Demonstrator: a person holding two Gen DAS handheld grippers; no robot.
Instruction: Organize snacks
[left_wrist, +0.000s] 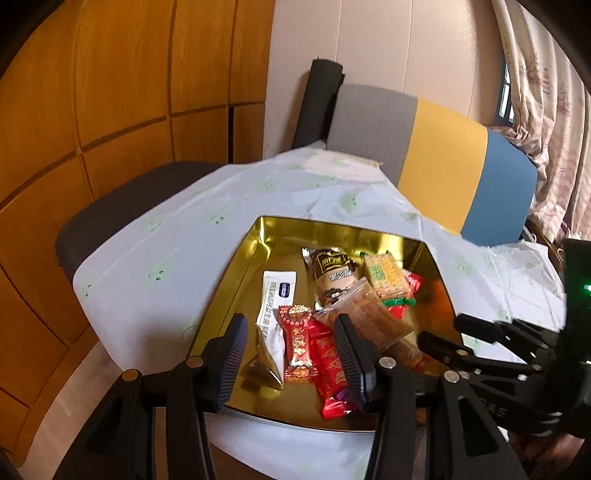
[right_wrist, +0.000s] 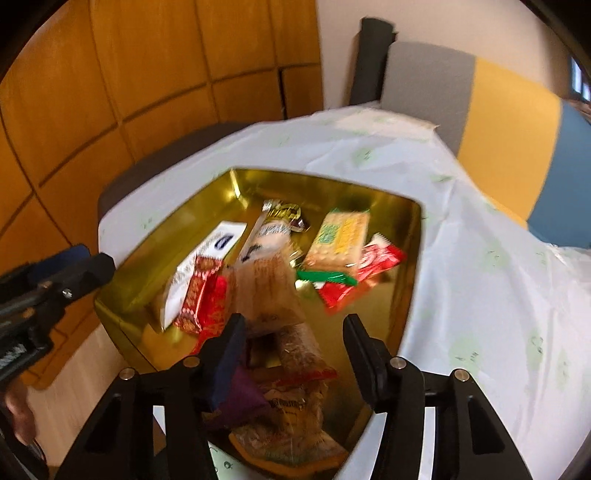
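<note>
A gold tin tray (left_wrist: 258, 232) (right_wrist: 413, 236) on the cloth-covered table holds several wrapped snacks. Among them are a white sachet (left_wrist: 277, 291), a brown bar (left_wrist: 330, 275), a yellow-green cracker pack (left_wrist: 384, 275) (right_wrist: 340, 236), red candies (left_wrist: 299, 339) and a clear biscuit pack (left_wrist: 373, 317) (right_wrist: 269, 291). My left gripper (left_wrist: 291, 356) hovers open over the red candies at the tray's near edge, touching none. My right gripper (right_wrist: 295, 350) is open above a brown snack pack (right_wrist: 299, 350); its pads do not press on it. A purple packet (right_wrist: 245, 397) lies by its left finger.
The table wears a white cloth (left_wrist: 184, 240) with pale green prints. A grey chair seat (left_wrist: 110, 214) stands at its far left, with a grey, yellow and blue cushion (left_wrist: 443, 166) behind the table. A wooden panel wall (left_wrist: 110, 92) rises on the left and a curtain (left_wrist: 554, 110) hangs on the right.
</note>
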